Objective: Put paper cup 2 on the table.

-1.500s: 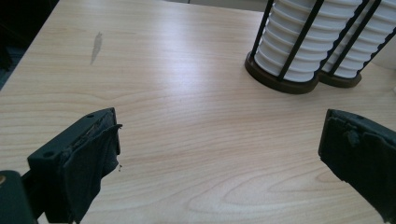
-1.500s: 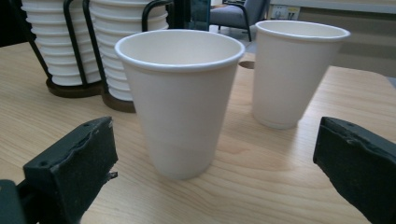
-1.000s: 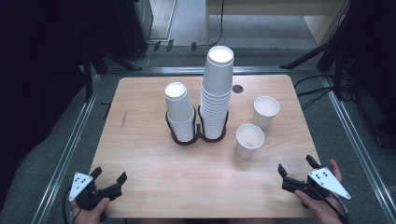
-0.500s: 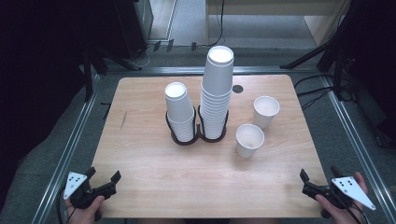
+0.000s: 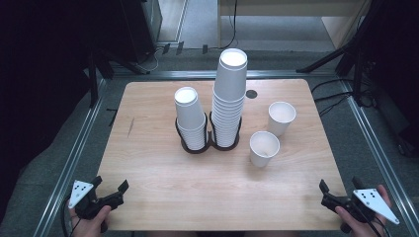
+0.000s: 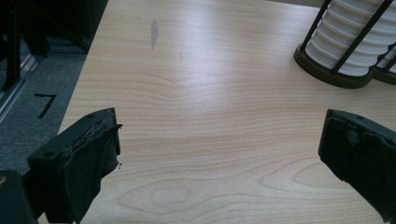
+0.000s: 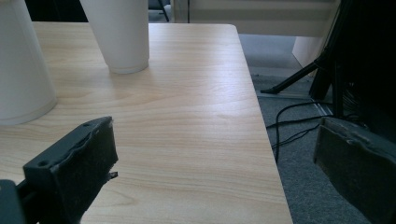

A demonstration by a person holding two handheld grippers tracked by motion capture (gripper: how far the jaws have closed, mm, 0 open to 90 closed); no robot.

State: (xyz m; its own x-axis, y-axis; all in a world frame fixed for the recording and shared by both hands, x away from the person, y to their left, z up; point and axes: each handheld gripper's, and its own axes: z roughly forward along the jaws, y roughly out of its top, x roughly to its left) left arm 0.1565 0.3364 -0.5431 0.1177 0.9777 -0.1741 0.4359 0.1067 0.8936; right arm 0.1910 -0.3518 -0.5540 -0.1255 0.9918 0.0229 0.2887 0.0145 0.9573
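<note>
While two loose white paper cups, the nearer cup (image 5: pixel 264 148) and the farther cup (image 5: pixel 281 117), stand upright and apart at about three o'clock from the table's centre, nothing is yet held. Just beside them at nine o'clock, a black wire holder (image 5: pixel 210 143) carries a tall stack (image 5: pixel 230 98) and, touching it at nine o'clock, a short stack (image 5: pixel 190 118) of nested cups. Judged from this layout, stacking is well along, with the two loose cups left to add. The right gripper (image 5: pixel 337 189) rests at five o'clock on the wooden table (image 5: pixel 148 113), jaws spread wide and empty, the loose cups nearest it; the left gripper (image 5: pixel 109 185) sits at seven o'clock, likewise agape and empty. No brand, label or legible writing appears on cups, holder or table
</note>
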